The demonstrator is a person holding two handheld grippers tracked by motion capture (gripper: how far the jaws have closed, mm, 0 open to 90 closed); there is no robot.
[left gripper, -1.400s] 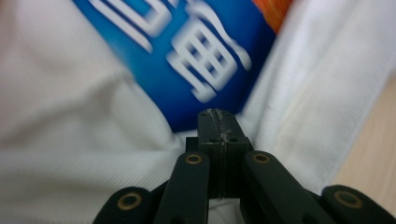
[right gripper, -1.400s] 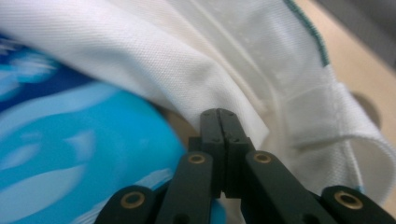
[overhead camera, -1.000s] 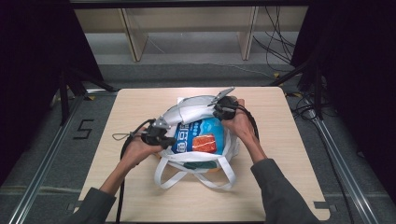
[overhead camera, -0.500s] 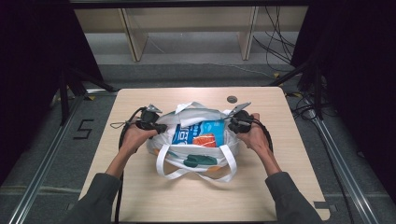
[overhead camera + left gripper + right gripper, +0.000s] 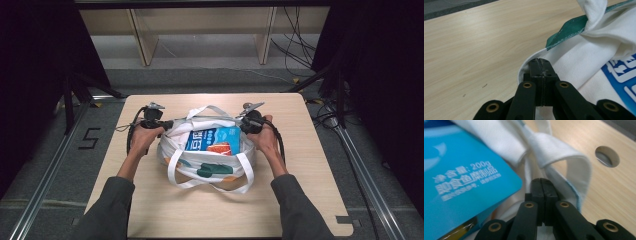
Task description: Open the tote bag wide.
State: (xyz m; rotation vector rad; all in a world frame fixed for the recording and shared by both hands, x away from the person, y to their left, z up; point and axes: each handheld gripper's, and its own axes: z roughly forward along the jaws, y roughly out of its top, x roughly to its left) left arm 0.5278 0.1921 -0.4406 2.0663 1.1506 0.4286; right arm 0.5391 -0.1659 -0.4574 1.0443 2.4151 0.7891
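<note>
A white tote bag [image 5: 210, 171] with green and orange patches lies on the wooden table [image 5: 305, 190], its mouth stretched wide. Inside lies a blue snack packet [image 5: 212, 140]. My left gripper [image 5: 165, 124] is shut on the bag's left rim; its jaws have just closed a little further, with the white hem [image 5: 524, 68] caught at the tips of my left gripper [image 5: 540, 62]. My right gripper [image 5: 244, 124] is shut on the bag's right rim. In the right gripper view, the tips of that gripper [image 5: 543, 181] sit among white fabric, beside the packet [image 5: 466, 170] and a handle strap [image 5: 564, 157].
The bag's two white handles [image 5: 210, 182] lie slack toward the front of the table. A round hole [image 5: 607, 156] is cut in the tabletop just beyond the right gripper. Wooden shelving [image 5: 200, 30] stands behind the table, and cables [image 5: 295, 55] lie on the floor.
Both hands have moved apart and down. The bag's fabric, bunched and lifted over the packet a second ago, is now pulled wide and low on the table.
</note>
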